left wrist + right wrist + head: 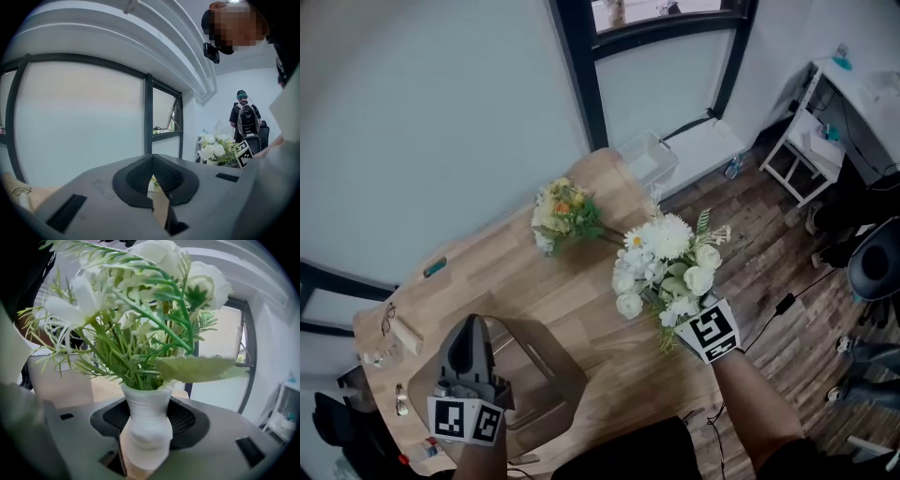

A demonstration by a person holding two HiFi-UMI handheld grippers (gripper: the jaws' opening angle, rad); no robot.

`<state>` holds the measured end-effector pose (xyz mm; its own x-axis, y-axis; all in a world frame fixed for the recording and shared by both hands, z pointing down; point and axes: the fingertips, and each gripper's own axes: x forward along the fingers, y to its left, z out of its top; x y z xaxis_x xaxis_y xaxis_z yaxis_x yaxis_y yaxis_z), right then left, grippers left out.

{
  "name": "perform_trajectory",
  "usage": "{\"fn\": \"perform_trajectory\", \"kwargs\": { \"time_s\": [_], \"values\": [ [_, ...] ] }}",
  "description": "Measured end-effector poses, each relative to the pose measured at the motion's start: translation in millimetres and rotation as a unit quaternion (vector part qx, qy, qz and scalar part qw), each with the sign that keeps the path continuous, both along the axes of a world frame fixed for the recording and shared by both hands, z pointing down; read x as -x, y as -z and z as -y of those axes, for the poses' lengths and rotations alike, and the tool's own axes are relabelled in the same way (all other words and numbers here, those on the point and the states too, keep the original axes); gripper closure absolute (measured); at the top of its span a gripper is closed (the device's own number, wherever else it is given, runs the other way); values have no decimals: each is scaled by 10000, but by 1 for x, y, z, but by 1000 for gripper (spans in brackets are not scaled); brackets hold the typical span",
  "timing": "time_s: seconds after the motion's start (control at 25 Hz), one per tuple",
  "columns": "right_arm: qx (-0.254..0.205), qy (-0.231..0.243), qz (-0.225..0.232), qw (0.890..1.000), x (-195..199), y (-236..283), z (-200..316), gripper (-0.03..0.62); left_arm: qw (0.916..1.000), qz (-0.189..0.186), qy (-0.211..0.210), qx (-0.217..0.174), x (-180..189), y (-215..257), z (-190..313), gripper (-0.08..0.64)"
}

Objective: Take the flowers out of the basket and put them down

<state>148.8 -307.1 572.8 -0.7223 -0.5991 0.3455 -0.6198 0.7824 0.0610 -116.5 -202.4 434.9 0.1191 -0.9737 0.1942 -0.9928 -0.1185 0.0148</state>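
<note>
The fingers [187, 420] of the right gripper [145, 446] are closed on the ribbed white handle [146, 408] of the white bouquet [666, 267], with one dark pad pressing on each side of it. The bouquet stands upright out of the grip, its green stems and pale blooms fanning above the handle. In the head view it is held over the right part of the wooden tabletop [534, 291], its flower heads pointing away from the person.

A second bouquet of yellow and orange flowers [565, 212] lies on the tabletop farther back, near the white one but apart from it, with its stems pointing toward the right.

The left gripper [472, 326] hangs over the grey basket [548, 375] at the near left of the tabletop. Its fingers [136, 180] are drawn together, leaving only a thin slit and holding nothing.

A clear container [649, 157] sits at the far end of the tabletop. A pair of glasses [387, 319] lies near the left edge. In the left gripper view a person with a backpack [246, 119] stands in the background.
</note>
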Motion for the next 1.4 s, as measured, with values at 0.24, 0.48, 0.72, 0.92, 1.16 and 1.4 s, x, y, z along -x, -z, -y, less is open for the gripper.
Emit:
{"fn": "perform_trajectory", "kwargs": {
  "time_s": [0.24,0.48,0.72,0.92,1.16,1.4],
  "values": [
    [99,-182,-5,9998,-3,-3,7,333,10000,23,1,-17,1,3,-4,557],
    [226,-108,-110,9996,1,-6,10,332,10000,85,41,-15,5,6,-11,557],
    [246,-218,-135,9994,4,-7,12,331,9999,73,94,-44,12,8,-17,557],
    [129,-203,-77,9997,5,3,12,330,9999,95,121,-73,13,11,-24,557],
    [126,-388,-19,9992,-2,8,8,272,9997,104,168,-167,18,20,-31,557],
    [158,-548,39,9984,-12,19,-6,267,9994,74,166,-309,17,31,-39,557]
  ]
}}
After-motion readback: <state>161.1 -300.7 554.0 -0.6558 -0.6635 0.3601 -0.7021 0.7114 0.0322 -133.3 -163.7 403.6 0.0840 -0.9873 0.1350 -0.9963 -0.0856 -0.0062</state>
